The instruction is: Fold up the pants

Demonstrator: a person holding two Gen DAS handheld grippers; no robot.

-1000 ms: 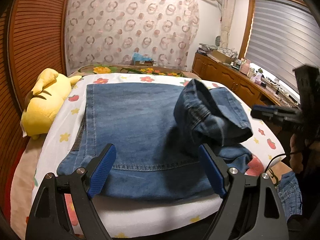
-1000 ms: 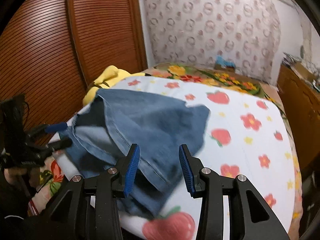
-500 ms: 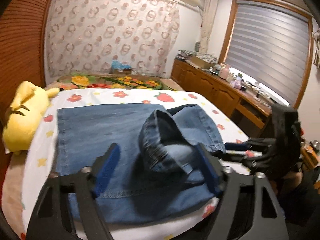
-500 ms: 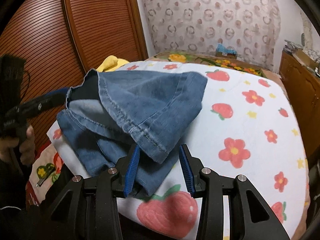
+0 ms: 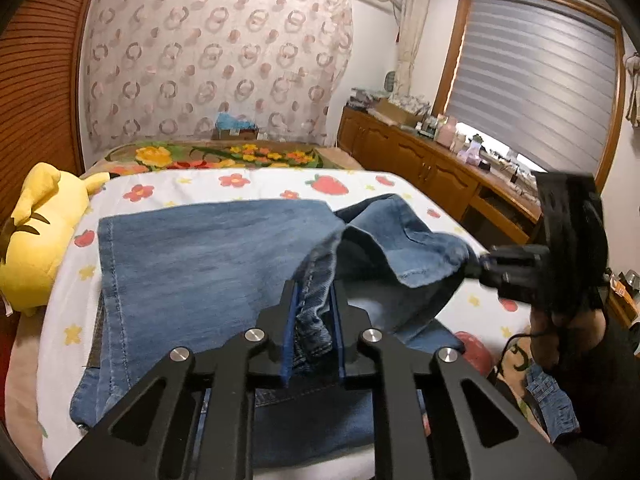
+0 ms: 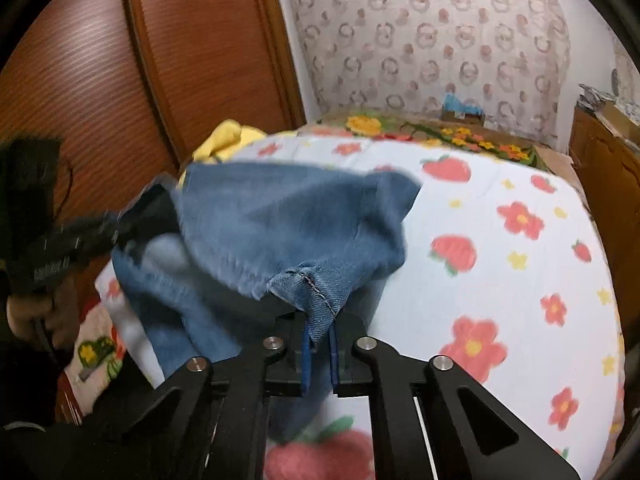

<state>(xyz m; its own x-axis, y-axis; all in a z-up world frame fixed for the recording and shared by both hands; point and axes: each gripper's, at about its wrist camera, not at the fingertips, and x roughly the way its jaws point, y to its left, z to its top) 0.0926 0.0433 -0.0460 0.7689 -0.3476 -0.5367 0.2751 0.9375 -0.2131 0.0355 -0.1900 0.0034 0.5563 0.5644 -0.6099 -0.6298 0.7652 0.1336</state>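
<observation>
Blue denim pants (image 5: 208,264) lie folded on the bed, with the leg ends doubled back over them. My left gripper (image 5: 314,300) is shut on one bunched hem edge of the pants. My right gripper (image 6: 318,340) is shut on the other hem corner (image 6: 312,292) and holds it above the bed. The right gripper also shows in the left wrist view (image 5: 516,268), pinching the cloth at the right. The left gripper shows in the right wrist view (image 6: 80,240), at the far left. The lifted leg ends (image 6: 288,220) hang stretched between both grippers.
The bed has a white sheet with strawberries and flowers (image 6: 500,260). A yellow plush toy (image 5: 36,232) lies at the left edge. A wooden cabinet with clutter (image 5: 432,160) runs along the right. A wooden slatted door (image 6: 100,80) stands at the left.
Both grippers were open over the loose leg ends. They have closed on the hem corners and lifted the cloth off the bed.
</observation>
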